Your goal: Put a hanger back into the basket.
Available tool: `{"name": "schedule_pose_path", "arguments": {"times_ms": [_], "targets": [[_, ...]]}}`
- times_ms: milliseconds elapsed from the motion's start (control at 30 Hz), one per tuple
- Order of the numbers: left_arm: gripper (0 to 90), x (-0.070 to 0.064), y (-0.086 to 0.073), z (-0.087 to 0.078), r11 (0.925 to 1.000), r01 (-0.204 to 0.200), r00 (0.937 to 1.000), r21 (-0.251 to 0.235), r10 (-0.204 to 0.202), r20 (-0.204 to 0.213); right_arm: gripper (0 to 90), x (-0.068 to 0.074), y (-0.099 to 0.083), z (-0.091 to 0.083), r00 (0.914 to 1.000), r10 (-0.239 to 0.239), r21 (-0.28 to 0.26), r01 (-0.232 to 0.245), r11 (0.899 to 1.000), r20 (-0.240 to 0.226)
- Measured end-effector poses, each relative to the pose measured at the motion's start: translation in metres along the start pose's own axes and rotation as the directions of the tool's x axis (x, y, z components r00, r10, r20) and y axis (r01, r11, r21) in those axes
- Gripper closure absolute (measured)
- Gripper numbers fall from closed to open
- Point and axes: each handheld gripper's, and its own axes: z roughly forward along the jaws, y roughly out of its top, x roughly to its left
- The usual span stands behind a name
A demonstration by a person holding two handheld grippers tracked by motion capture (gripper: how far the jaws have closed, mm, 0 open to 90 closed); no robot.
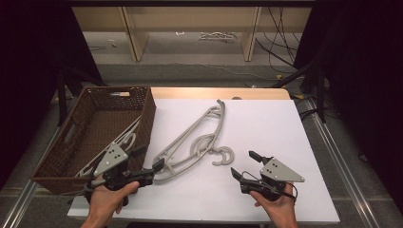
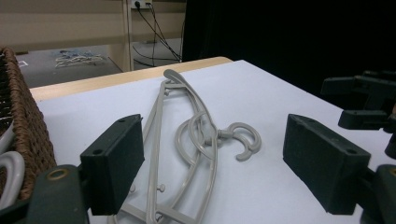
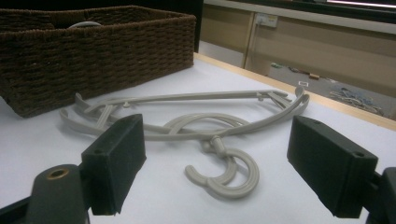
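A: Where does the grey hanger (image 1: 192, 142) lie?
B: Flat on the white table (image 1: 266, 128), just right of the brown wicker basket (image 1: 142, 121), its hook (image 1: 223, 156) pointing toward the person.

A: And the left gripper (image 1: 147, 164)?
B: Held low at the hanger's near end, jaws spread wide, gripping nothing; one jaw is at the hanger's lower tip.

A: The right gripper (image 1: 244, 165)?
B: Right of the hook and apart from it, jaws likewise wide open and empty.

A: Anything in the basket?
B: Another hanger (image 1: 111, 147) of the same grey rests inside.
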Motion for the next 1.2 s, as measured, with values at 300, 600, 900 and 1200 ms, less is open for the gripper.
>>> {"name": "schedule_pose_path", "arguments": {"times_ms": [300, 600, 900, 1200], "targets": [[19.8, -0.011, -0.021, 0.011, 0.9965, -0.062, 0.9980, 0.056, 0.062, 0.005, 20.2, 0.001, 0.000, 0.001, 1.0000, -0.005, 0.004, 0.005, 1.000, -0.001], [18.2, -0.017, -0.027, 0.024, 0.9909, -0.089, 0.9960, 0.101, 0.088, 0.016, 20.2, 0.000, 0.000, 0.004, 0.9998, -0.016, 0.001, 0.016, 1.000, -0.008], [18.3, -0.020, -0.031, 0.056, 0.9673, -0.163, 0.9866, 0.194, 0.158, 0.042, 20.2, 0.001, -0.001, 0.004, 0.9999, -0.003, 0.020, 0.003, 1.000, -0.010], [23.7, -0.021, -0.027, 0.098, 0.9003, -0.257, 0.9664, 0.351, 0.240, 0.091, 20.3, 0.001, -0.001, 0.004, 0.9999, 0.000, 0.026, 0.000, 1.000, -0.015]]}}
